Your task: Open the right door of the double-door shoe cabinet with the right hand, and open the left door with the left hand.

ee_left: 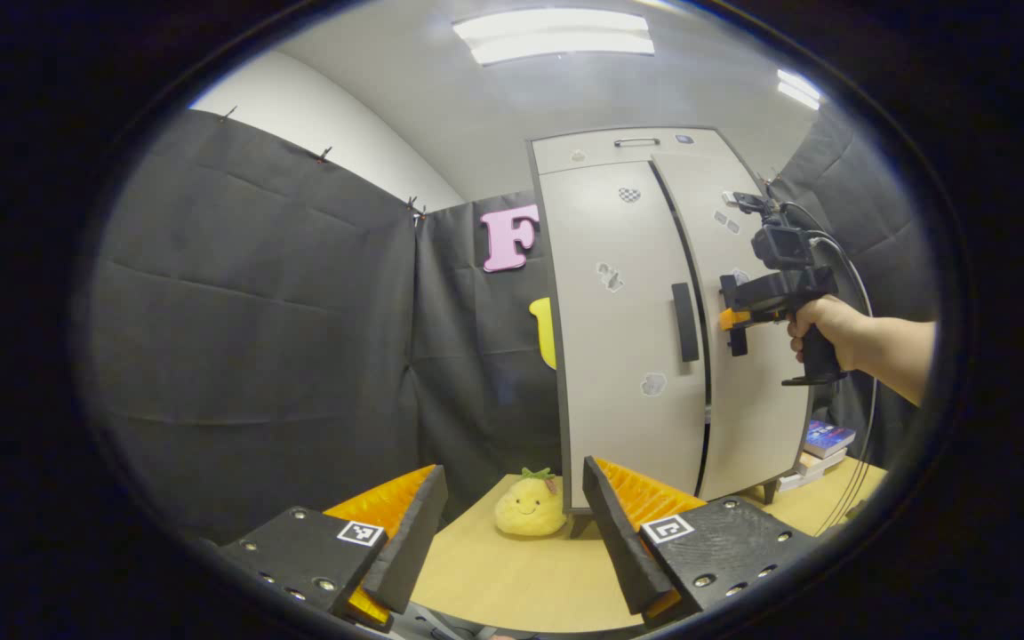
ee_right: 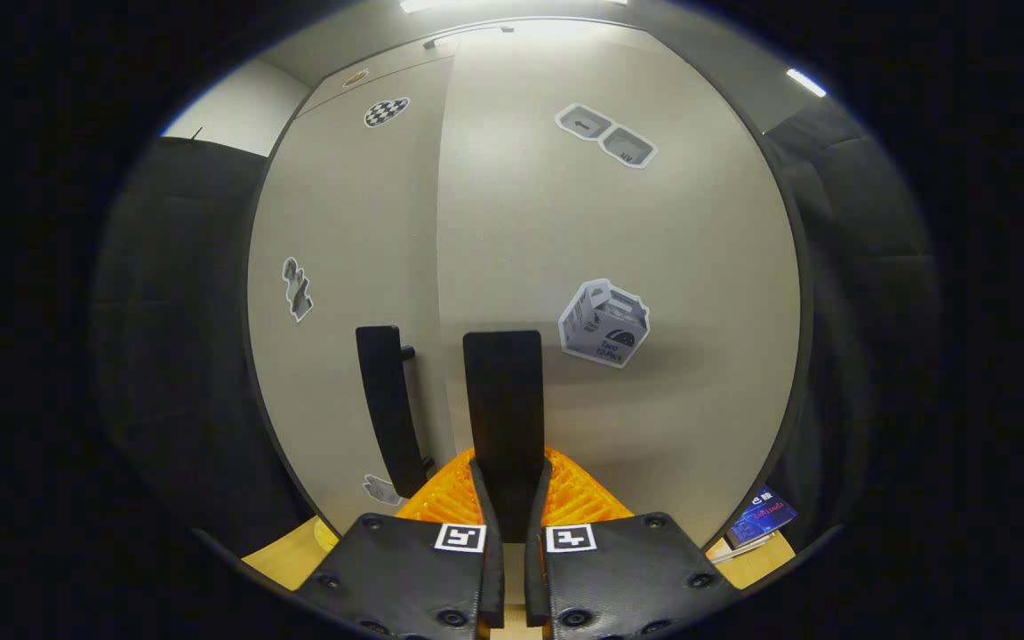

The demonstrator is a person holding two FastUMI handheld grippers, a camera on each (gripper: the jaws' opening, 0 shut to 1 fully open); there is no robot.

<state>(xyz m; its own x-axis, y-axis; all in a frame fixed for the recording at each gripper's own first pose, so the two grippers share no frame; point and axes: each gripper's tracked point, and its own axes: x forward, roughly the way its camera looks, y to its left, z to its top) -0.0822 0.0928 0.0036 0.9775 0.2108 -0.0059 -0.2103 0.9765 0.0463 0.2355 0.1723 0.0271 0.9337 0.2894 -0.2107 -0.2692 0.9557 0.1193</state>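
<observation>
The pale grey shoe cabinet (ee_left: pixel 619 267) stands on a wooden table. Its left door (ee_left: pixel 610 356) is flat and closed, with a black vertical handle (ee_left: pixel 685 322). The right door (ee_left: pixel 743 418) seems slightly ajar at its inner edge. A hand holds my right gripper (ee_left: pixel 734 324) against that door. In the right gripper view, my right gripper (ee_right: pixel 510 484) is shut on the right door's black handle (ee_right: pixel 503 391); the left door's handle (ee_right: pixel 388 400) stands just beside it. My left gripper (ee_left: pixel 512 542) is open, low and well in front of the cabinet, holding nothing.
A yellow plush toy (ee_left: pixel 530 507) sits on the table (ee_left: pixel 494 587) at the cabinet's left foot. A stack of books (ee_left: pixel 823 444) lies to the cabinet's right. A cable (ee_left: pixel 859 293) hangs from the right gripper. Black cloth walls surround the booth.
</observation>
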